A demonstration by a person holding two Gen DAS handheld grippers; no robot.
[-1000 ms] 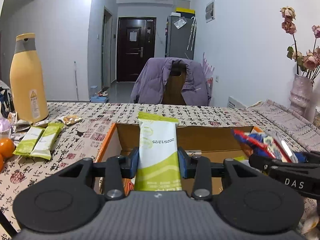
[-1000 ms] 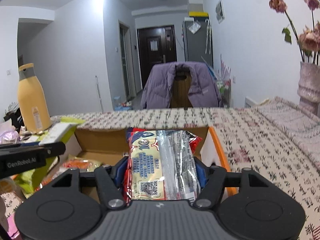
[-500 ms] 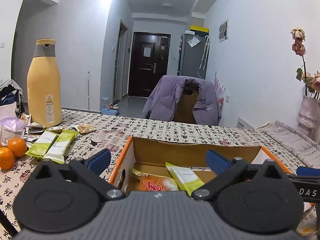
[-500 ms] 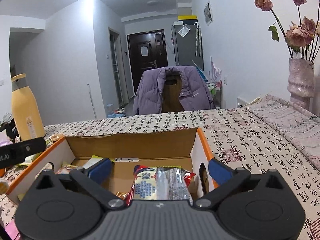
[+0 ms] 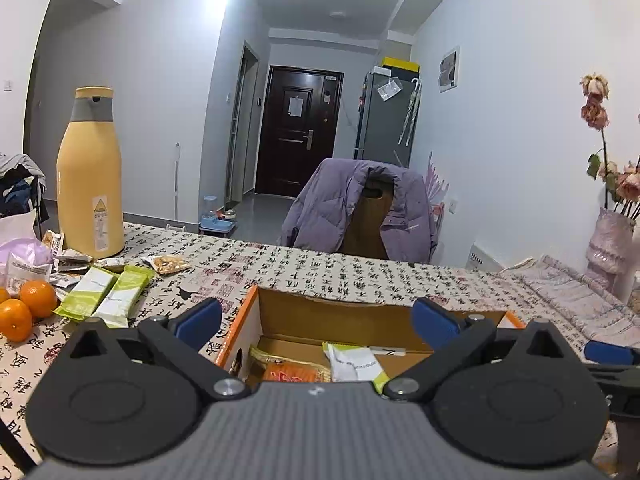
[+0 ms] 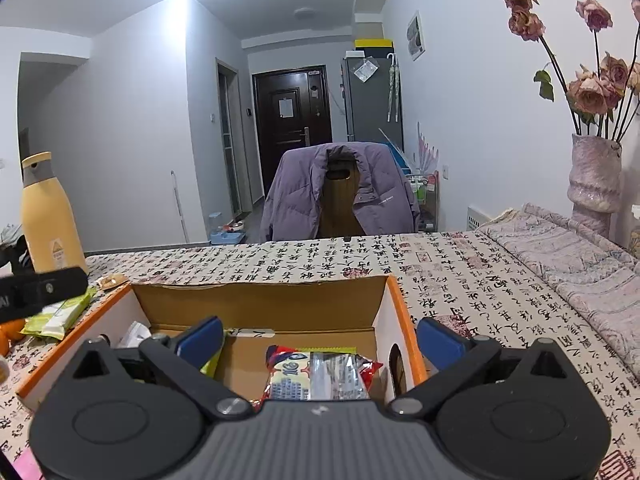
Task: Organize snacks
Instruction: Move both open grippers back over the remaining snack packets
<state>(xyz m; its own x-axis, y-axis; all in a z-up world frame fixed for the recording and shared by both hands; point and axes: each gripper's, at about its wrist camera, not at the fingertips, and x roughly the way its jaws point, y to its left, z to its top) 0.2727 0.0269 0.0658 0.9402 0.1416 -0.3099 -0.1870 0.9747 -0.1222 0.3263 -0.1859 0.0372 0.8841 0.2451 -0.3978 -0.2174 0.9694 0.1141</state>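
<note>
- One cardboard box (image 6: pixel 260 304) with orange rims sits on the table (image 6: pixel 460 280); its open top faces up and its long axis runs left to right across both views.
- Three packets are visible inside the box: one green-and-white packet (image 5: pixel 354 364), one orange packet (image 5: pixel 296 372) and one blue-and-red packet (image 6: pixel 316 374).
- The green-and-white packet lies flat on the box floor near the middle, long axis running toward the far wall of the box, tilted slightly left.
- The orange packet lies just left of it, touching or nearly touching; which of the two cannot be told.
- The blue-and-red packet lies flat near the right wall of the box, long axis pointing toward the far wall.
- The left gripper (image 5: pixel 316 320) hangs over the left half of the box, fingers spread wide, holding nothing.
- The right gripper (image 6: pixel 320 336) hangs over the right half of the box, fingers spread wide, holding nothing.
- Two more green-and-white packets (image 5: pixel 106 296) lie side by side on the table left of the box, near the left edge, long axes pointing away and to the right.
- Two whole oranges (image 5: pixel 28 308) rest at the left edge; a third shows only partly.
- One yellow bottle (image 5: pixel 89 180) stands upright behind them.
- One vase of dried roses (image 6: pixel 594 176) stands at the right edge.
</note>
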